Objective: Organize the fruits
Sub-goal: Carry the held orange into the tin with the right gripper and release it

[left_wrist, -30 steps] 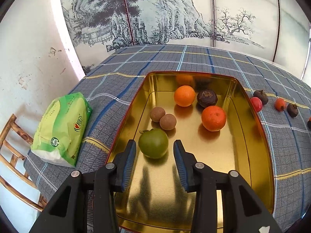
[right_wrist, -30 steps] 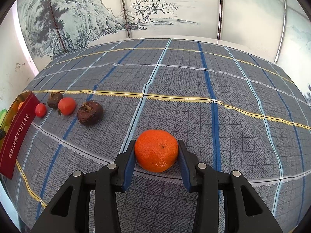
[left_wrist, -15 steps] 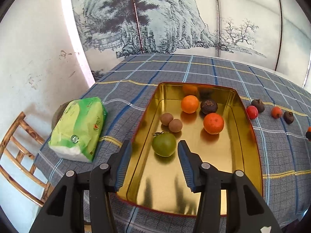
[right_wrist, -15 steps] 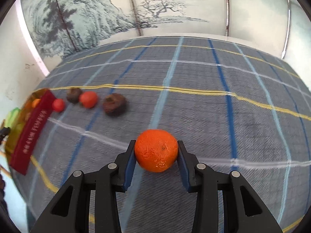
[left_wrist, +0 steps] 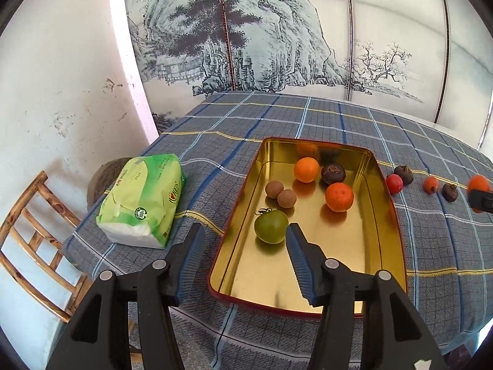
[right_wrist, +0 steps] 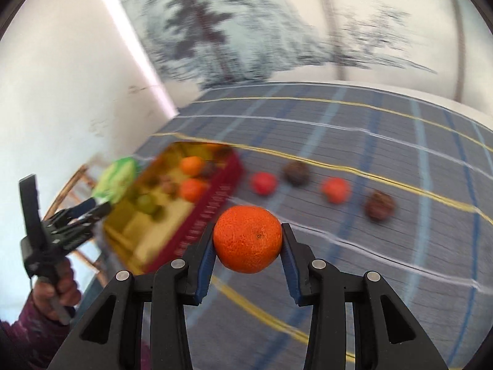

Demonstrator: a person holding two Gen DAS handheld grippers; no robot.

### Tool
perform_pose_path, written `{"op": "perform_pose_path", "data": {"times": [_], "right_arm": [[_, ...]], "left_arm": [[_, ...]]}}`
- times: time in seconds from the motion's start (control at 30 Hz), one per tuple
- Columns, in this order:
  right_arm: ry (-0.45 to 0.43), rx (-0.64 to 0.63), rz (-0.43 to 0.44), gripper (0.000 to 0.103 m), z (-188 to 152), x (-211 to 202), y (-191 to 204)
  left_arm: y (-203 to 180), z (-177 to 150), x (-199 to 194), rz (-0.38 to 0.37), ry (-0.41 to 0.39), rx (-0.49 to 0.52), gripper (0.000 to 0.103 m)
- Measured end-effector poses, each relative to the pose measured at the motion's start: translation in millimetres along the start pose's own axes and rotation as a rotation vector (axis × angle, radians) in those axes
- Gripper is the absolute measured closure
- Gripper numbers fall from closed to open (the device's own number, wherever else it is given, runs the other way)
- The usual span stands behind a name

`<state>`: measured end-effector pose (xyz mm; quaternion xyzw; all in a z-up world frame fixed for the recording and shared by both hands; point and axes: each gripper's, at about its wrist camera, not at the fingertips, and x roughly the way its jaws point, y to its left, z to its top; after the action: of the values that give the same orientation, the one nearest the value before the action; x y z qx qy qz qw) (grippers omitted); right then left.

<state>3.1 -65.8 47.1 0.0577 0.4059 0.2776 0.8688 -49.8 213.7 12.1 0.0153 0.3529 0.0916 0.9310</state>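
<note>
A gold tin tray lies on the plaid tablecloth and holds a green tomato, two oranges, two brown longans and a dark fruit. My left gripper is open and empty, above the tray's near left edge. My right gripper is shut on an orange, held in the air to the right of the tray. Several small red and dark fruits lie in a row on the cloth beyond it.
A green tissue pack lies left of the tray near the table edge. A wooden chair stands below the table's left corner. A white wall and a painted screen stand behind the table.
My left gripper has pulled back and up from the green tomato, which stays in the tray. My right gripper has lifted the orange and swung left toward the tray.
</note>
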Motion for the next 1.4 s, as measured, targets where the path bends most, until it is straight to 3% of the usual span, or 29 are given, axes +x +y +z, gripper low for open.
{"op": "perform_pose_path", "data": {"times": [0.27, 0.47, 0.9, 1.4], "right_arm": [[0.08, -0.119, 0.087, 0.062, 17.5, 49.5, 63.9], [0.155, -0.16, 0.102, 0.062, 23.6, 89.3, 84.9], [0.252, -0.214, 0.084, 0.062, 32.8, 146.1, 110.0], [0.303, -0.233, 0.04, 0.062, 32.9, 175.0, 114.1]], "left_arm": [[5.1, -1.5, -4.0, 0.001, -0.002, -0.003, 0.048], [13.0, -4.1, -5.6, -0.005, 0.009, -0.008, 0.048], [16.3, -7.8, -5.0, -0.008, 0.011, -0.004, 0.041], [20.1, -13.9, 0.3, 0.001, 0.025, -0.004, 0.04]]}}
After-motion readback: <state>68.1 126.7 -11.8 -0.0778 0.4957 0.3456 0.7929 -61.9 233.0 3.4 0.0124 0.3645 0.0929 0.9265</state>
